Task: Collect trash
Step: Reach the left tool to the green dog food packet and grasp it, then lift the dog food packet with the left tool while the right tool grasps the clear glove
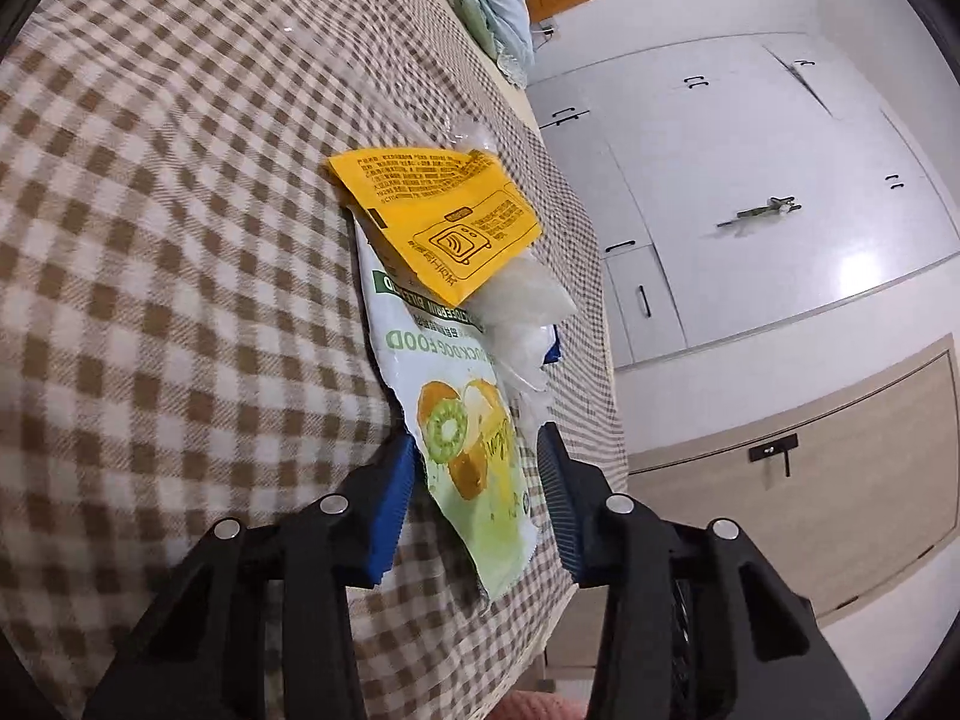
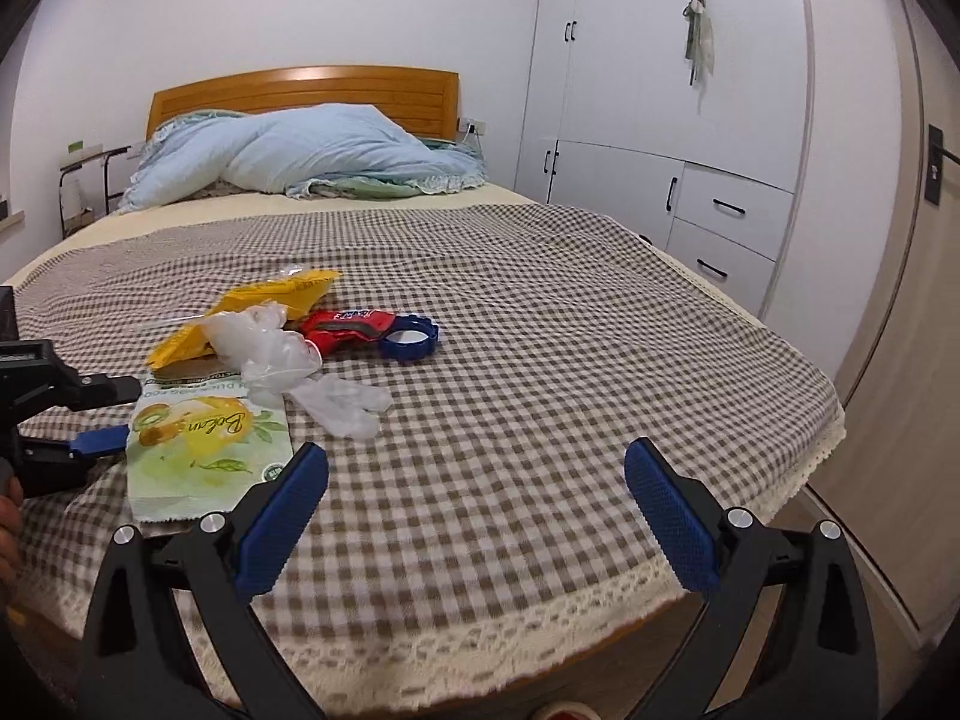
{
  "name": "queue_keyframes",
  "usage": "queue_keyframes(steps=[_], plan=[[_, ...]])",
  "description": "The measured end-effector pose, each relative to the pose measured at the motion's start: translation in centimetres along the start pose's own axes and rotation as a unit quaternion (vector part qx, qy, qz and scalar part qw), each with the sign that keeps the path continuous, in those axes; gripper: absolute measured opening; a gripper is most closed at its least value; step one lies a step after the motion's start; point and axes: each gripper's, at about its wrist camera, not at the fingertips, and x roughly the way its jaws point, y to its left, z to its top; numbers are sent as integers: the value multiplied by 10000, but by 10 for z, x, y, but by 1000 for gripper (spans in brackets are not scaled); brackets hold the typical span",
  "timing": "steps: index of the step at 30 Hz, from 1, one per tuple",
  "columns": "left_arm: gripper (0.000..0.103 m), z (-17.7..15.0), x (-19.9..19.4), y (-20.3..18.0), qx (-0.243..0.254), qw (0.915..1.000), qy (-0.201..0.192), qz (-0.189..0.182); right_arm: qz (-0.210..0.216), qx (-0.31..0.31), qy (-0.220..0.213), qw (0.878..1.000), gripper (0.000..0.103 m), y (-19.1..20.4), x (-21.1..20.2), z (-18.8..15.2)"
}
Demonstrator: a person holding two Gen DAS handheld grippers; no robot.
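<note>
1. Dog-food pouch (image 1: 444, 360): flat printed foil on checked bedspread (image 2: 540, 330), near the bed's foot. Light, limp, slick; best pinched at the torn near edge.
2. Yellow packet (image 1: 432, 210): creased laminate overlapping the pouch's far end; likely to slide off when lifted.
3. Clear plastic film (image 1: 516, 306) and disposable glove (image 2: 342, 402): crumpled, weightless, clingy.
4. Red wrapper (image 2: 342, 324), blue lid ring (image 2: 408, 339): soft; rigid.
5. Left gripper (image 1: 477, 444): half closed astride the pouch, not pinching.
6. Right gripper (image 2: 474, 468): spread wide, empty.
</note>
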Motion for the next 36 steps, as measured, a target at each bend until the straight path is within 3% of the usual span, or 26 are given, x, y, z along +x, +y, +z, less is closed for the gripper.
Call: queue_keyframes(steps=[5,9,11,15,18,22,26,28,29,30,31,36], plan=[[39,-2,3,-6,129,9997,-59,179,23,-638,165,9978,95,40,38,11],[39,-10,6,-13,259,9992,5,292,32,-1279,804,9885,95,72,65,-8],[39,-12,9,-16,260,9991,-15,334,-45,-1381,726,9877,95,76,65,-15],[39,-12,20,-22,207,9997,82,89,330,-887,924,9912,95,60,72,-18],[39,-11,27,-24,319,9991,48,270,670,-436,1120,9905,95,49,79,-19],[39,-9,36,-35,563,9973,-138,455,751,-367,1118,9902,95,49,78,-21],[39,-12,48,-47,930,9946,-86,446,807,-313,1134,9898,95,47,78,-21],[37,-14,53,-49,1049,9936,-72,418,880,-239,1156,9891,95,44,79,-21],[29,-14,56,-49,1034,9938,-48,399,907,-213,1155,9889,95,43,80,-21],[9,-14,58,-47,992,9941,-8,441,926,-200,1145,9889,95,42,81,-20],[0,-14,61,-43,923,9938,34,624,933,-209,1139,9889,95,43,81,-19],[0,-19,54,-48,1103,9916,-88,671,975,-264,1050,9893,95,42,78,-14]])
